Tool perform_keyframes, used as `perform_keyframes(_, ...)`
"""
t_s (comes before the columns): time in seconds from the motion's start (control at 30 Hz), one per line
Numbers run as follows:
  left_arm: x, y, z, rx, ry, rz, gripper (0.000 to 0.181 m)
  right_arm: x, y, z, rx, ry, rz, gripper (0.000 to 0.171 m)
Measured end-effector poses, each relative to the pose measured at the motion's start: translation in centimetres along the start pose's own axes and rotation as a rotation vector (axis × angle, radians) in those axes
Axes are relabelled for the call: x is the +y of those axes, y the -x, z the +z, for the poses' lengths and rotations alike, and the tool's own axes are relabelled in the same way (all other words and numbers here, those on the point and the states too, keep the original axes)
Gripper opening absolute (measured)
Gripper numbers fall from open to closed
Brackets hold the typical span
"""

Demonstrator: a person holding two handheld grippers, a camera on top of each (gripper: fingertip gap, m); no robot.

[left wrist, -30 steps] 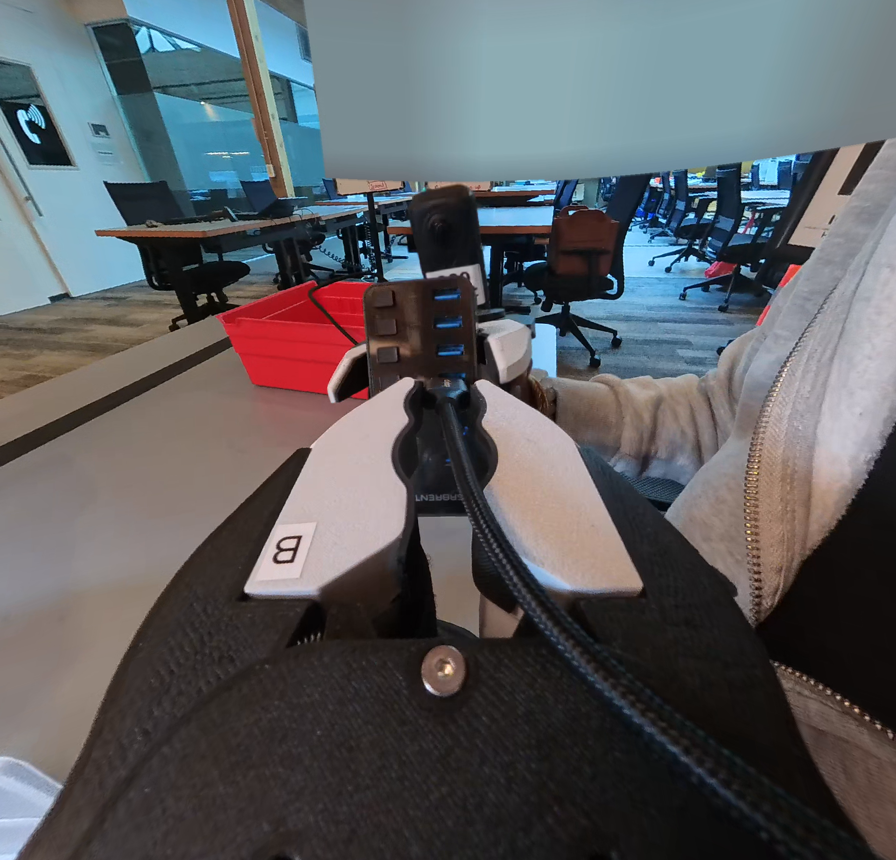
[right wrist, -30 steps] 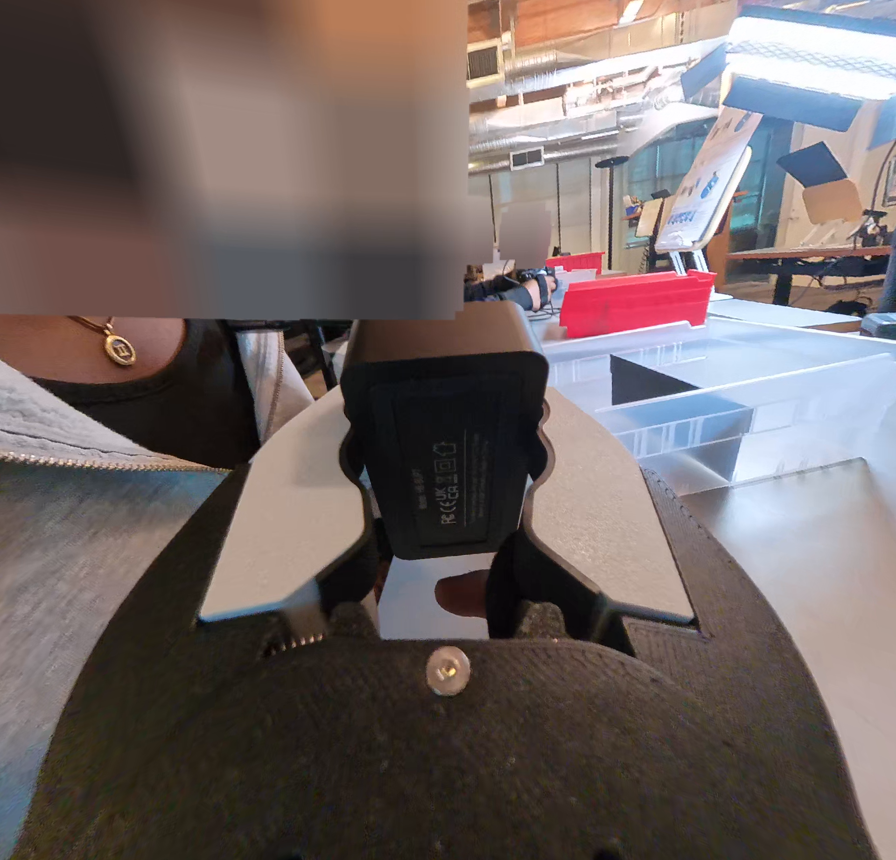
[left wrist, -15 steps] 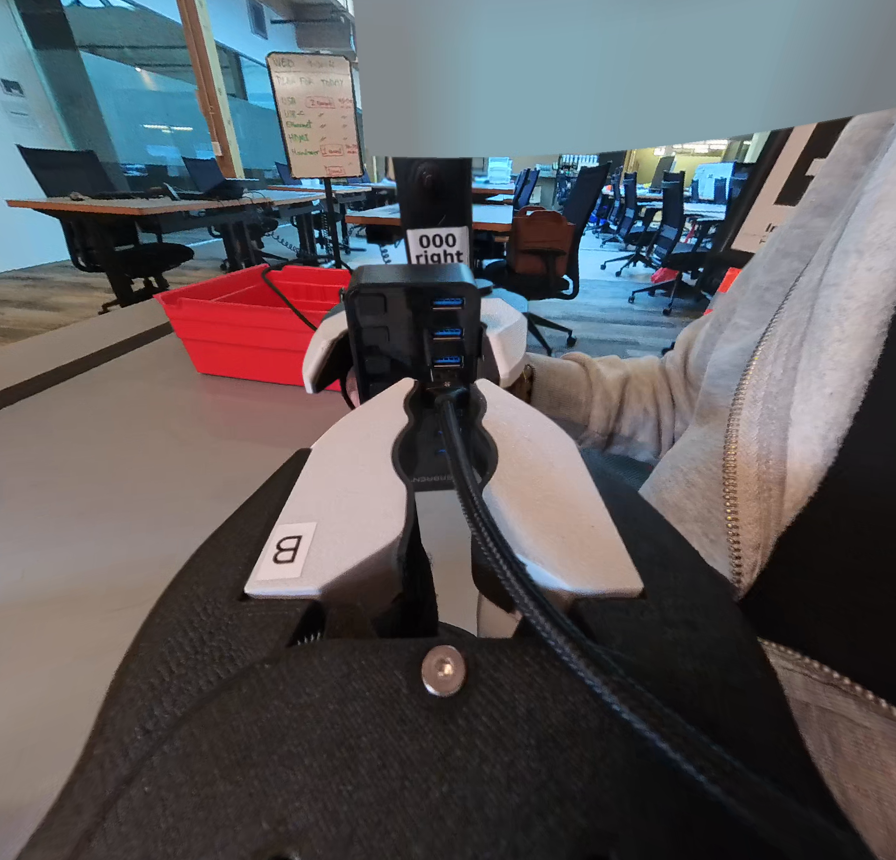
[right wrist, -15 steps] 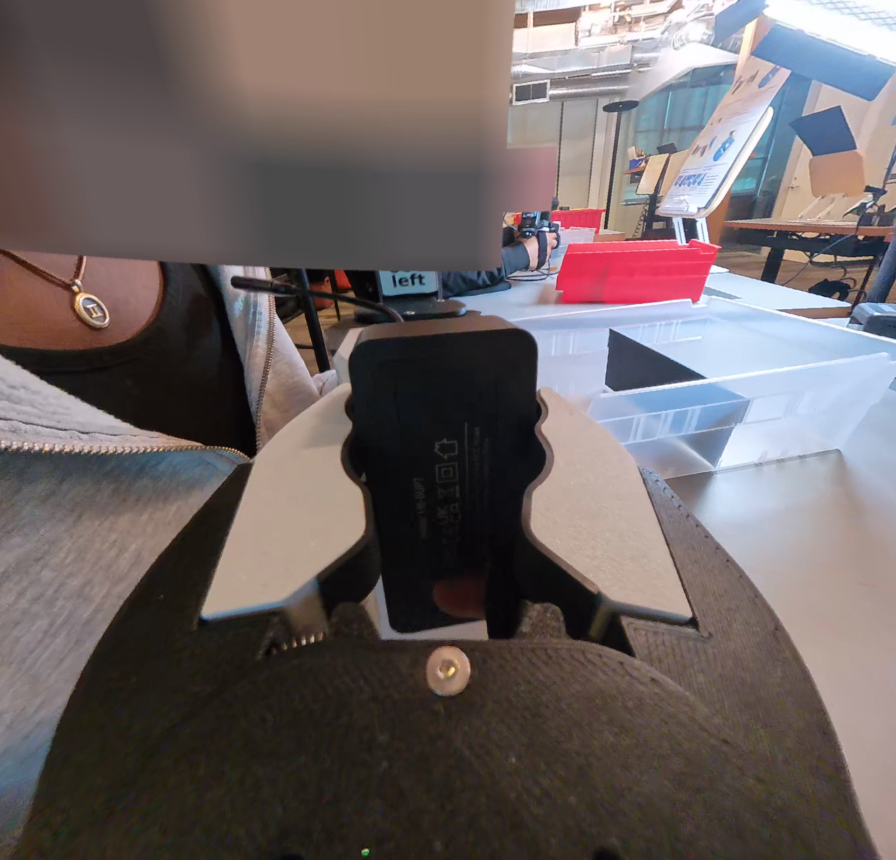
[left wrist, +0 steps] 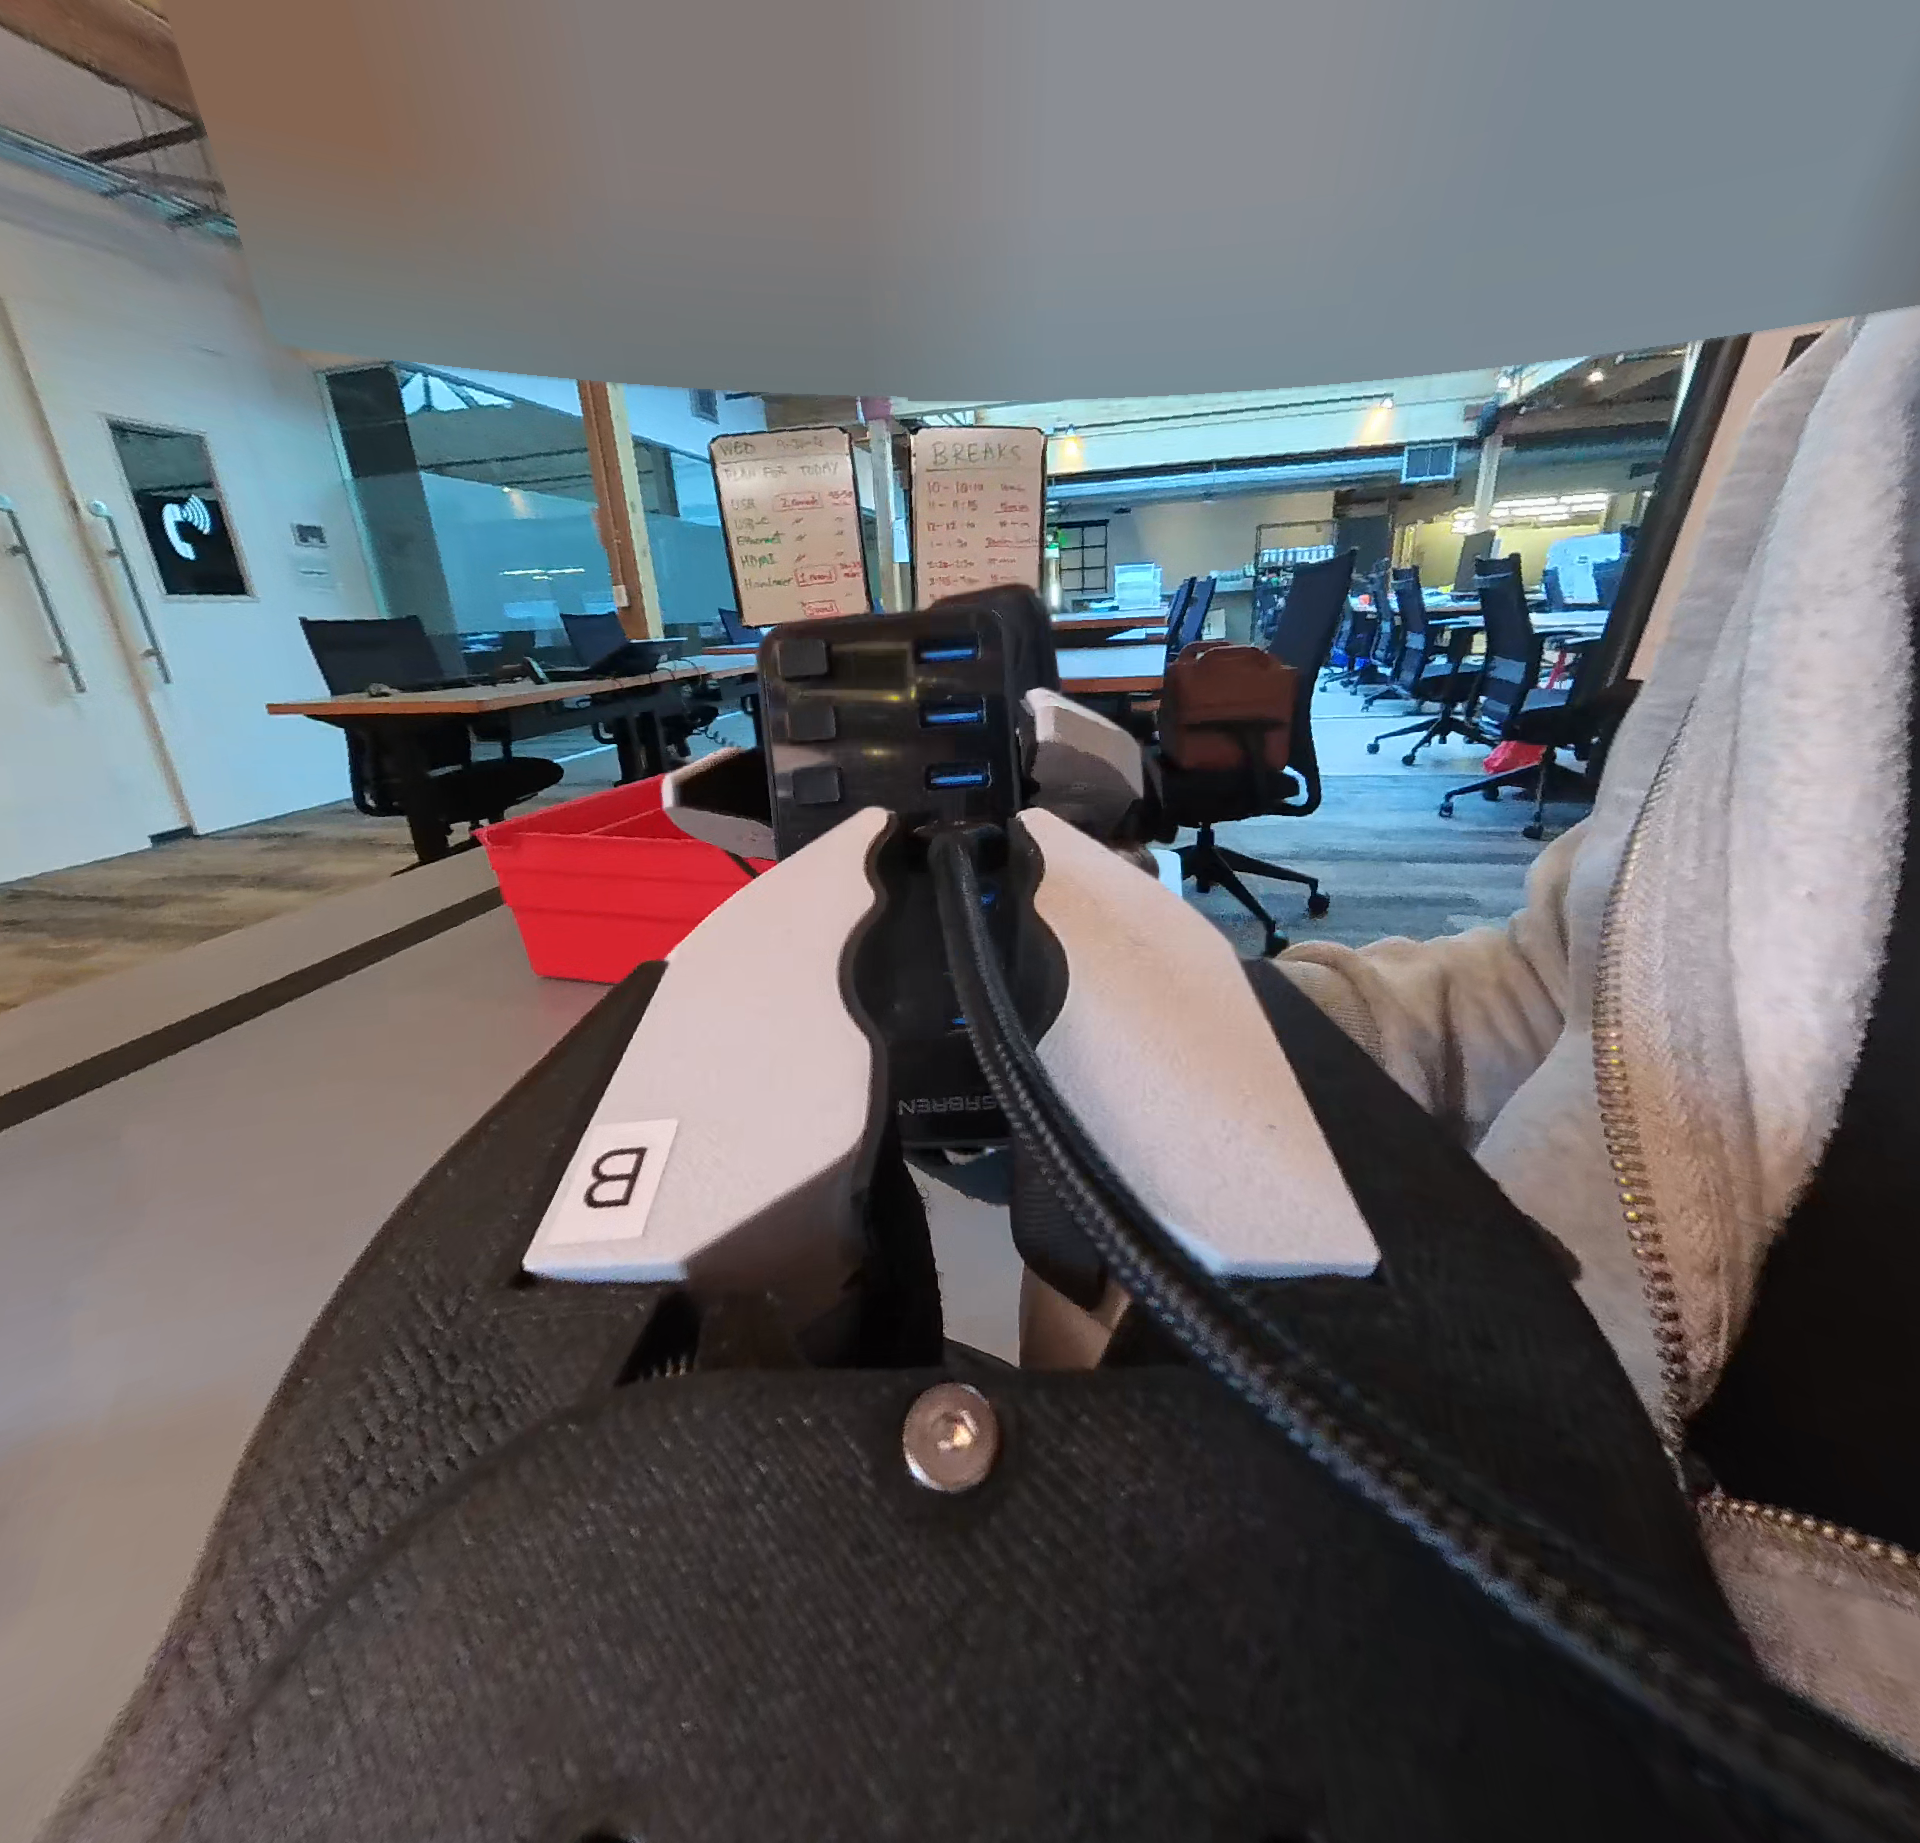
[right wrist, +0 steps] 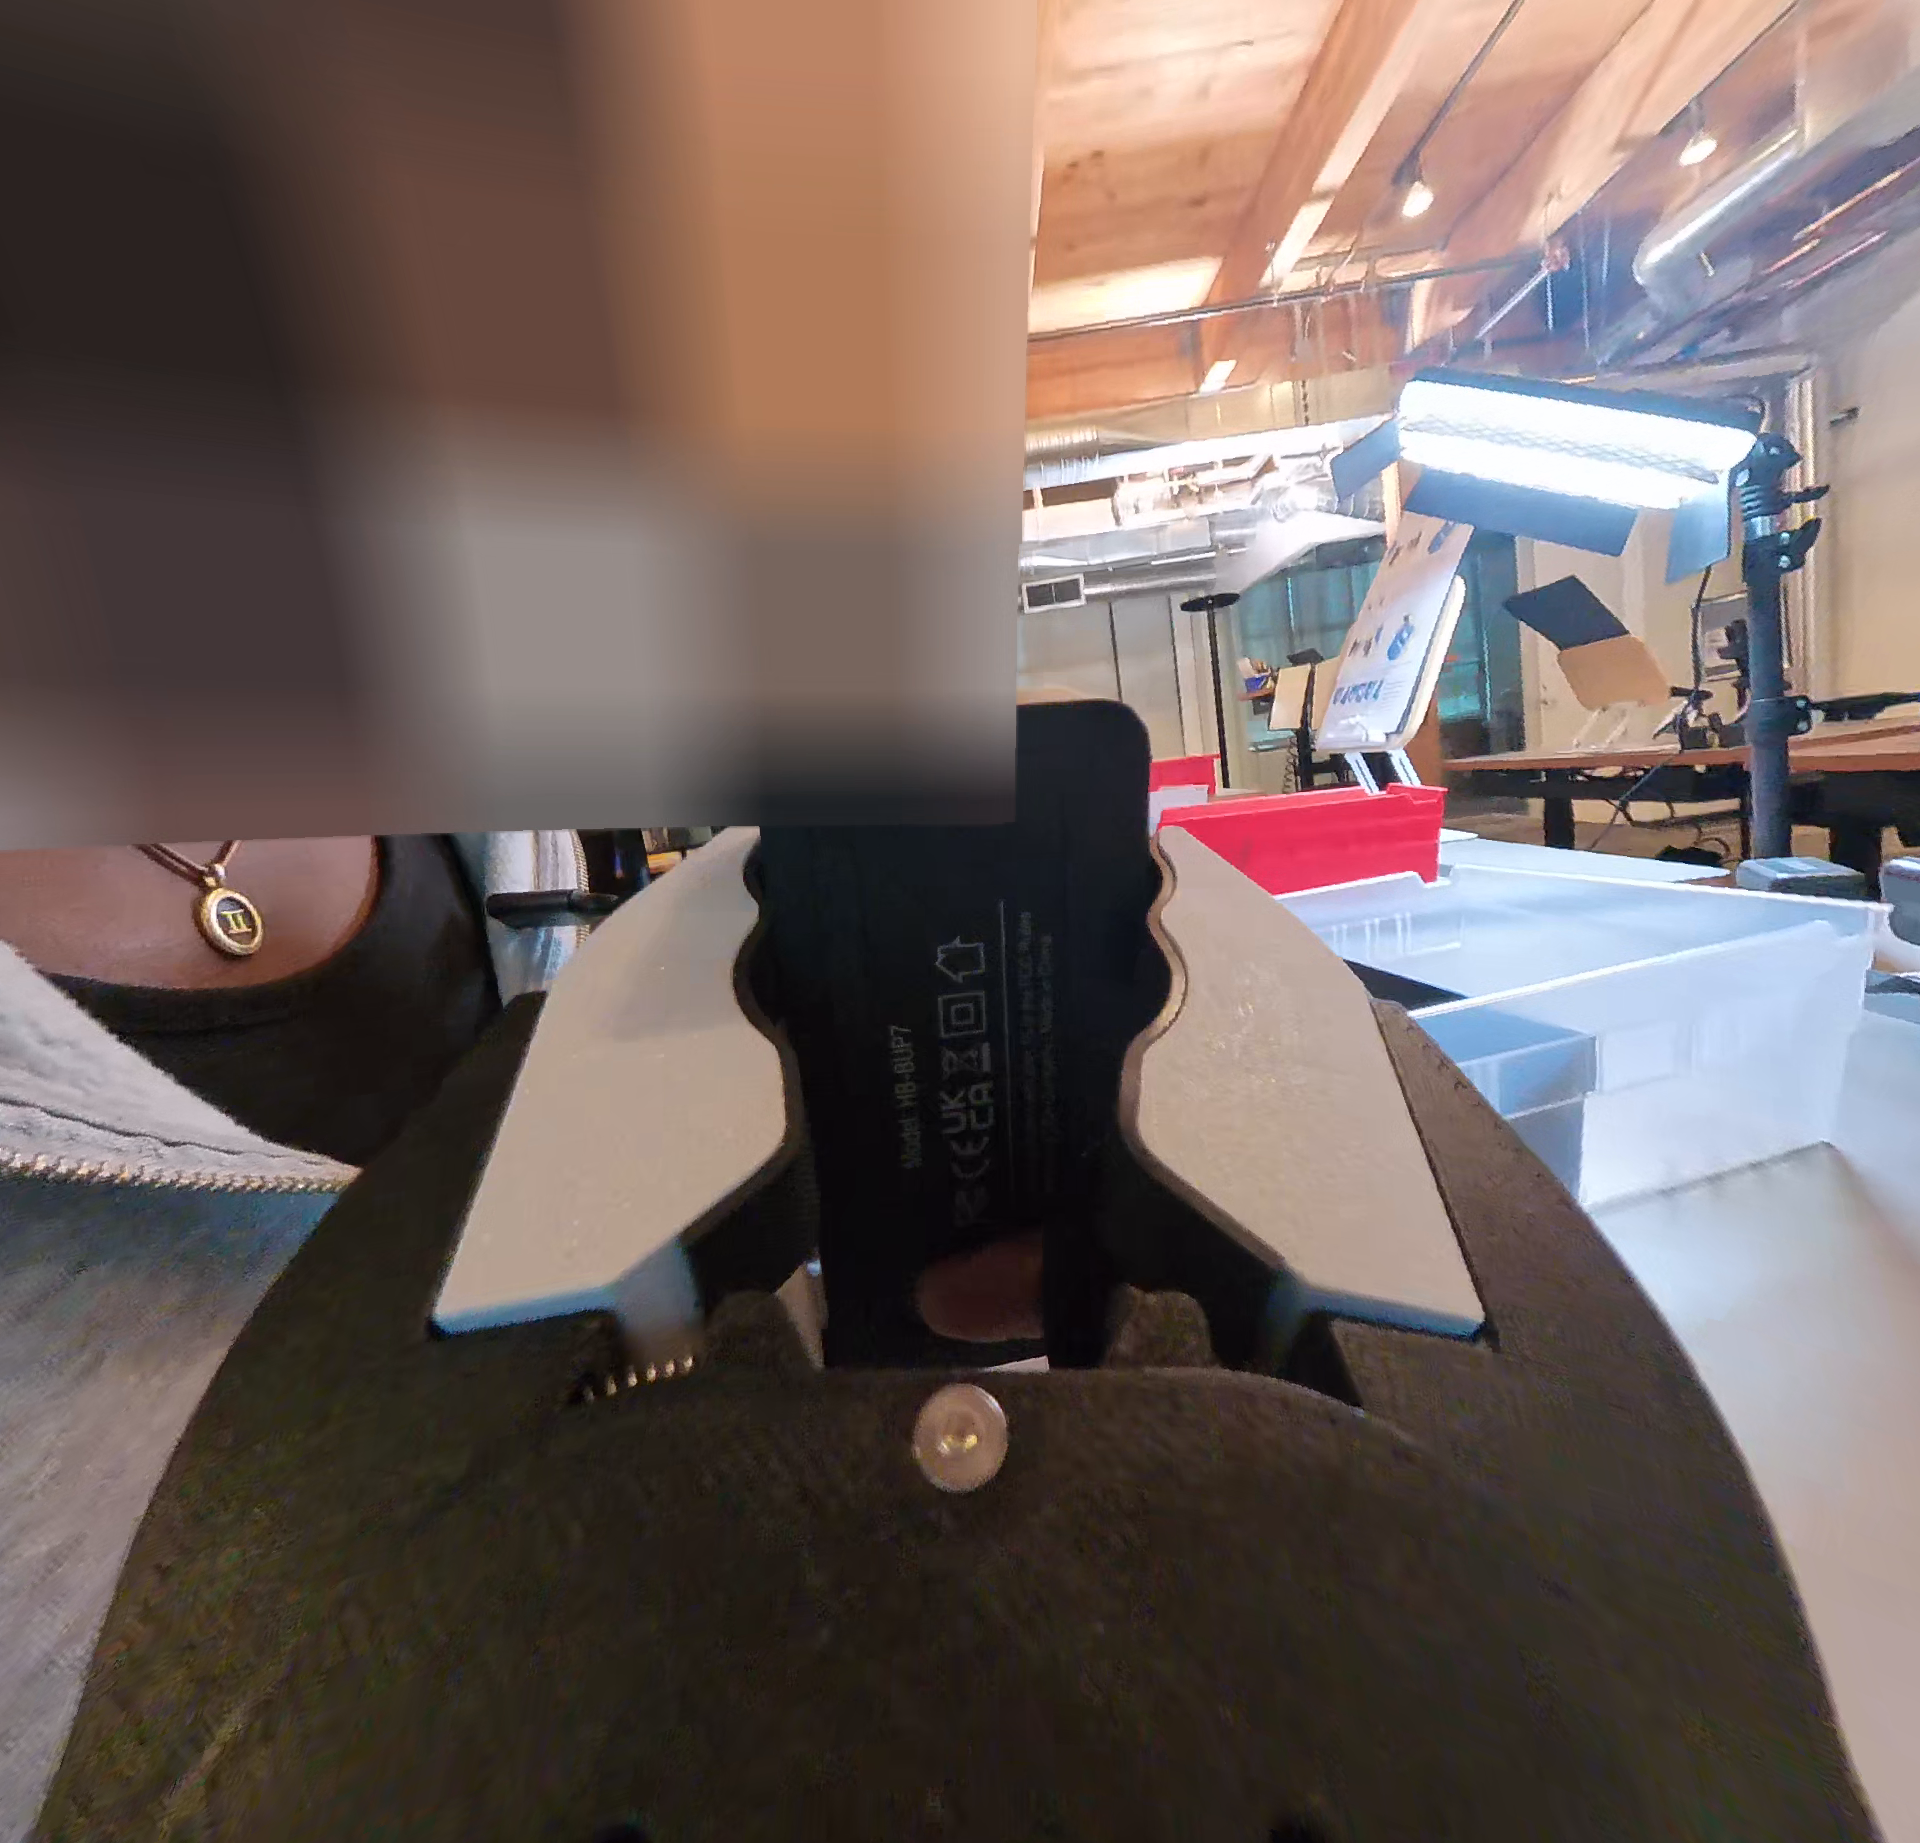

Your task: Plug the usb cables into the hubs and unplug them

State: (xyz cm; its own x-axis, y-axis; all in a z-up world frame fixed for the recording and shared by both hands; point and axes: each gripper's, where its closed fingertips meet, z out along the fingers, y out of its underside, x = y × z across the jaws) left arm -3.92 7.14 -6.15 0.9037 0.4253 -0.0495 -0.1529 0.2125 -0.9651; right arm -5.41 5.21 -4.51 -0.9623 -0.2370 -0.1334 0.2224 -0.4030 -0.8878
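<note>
Both grippers are held up above the grey table [left wrist: 260,1118] and point toward each other. The left gripper [left wrist: 954,843] has its jaws closed on the plug of a black braided cable [left wrist: 1049,1097], and the plug sits in a port of the black hub [left wrist: 883,723] just ahead of the jaws. The cable runs back between the jaws and leaves the picture at the bottom right. The right gripper [right wrist: 951,879] clamps the hub [right wrist: 956,1045] by its two sides, the back face toward the camera. A blurred patch hides the hub's top left corner. A red bin [left wrist: 592,884] stands behind the left jaw.
</note>
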Motion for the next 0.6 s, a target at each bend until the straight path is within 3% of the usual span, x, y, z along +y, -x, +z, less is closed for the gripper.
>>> perform_keyframes(0.4, 0.06, 0.16, 0.04, 0.035, 0.020, -0.050, 0.019, -0.28, -0.21, -0.20, -0.047, -0.075, 0.151, 0.067)
perform_keyframes(0.6, 0.14, 0.28, -0.40, 0.033, 0.027, -0.030, 0.019, 0.19, -0.26, 0.09, -0.040, -0.033, 0.108, 0.067)
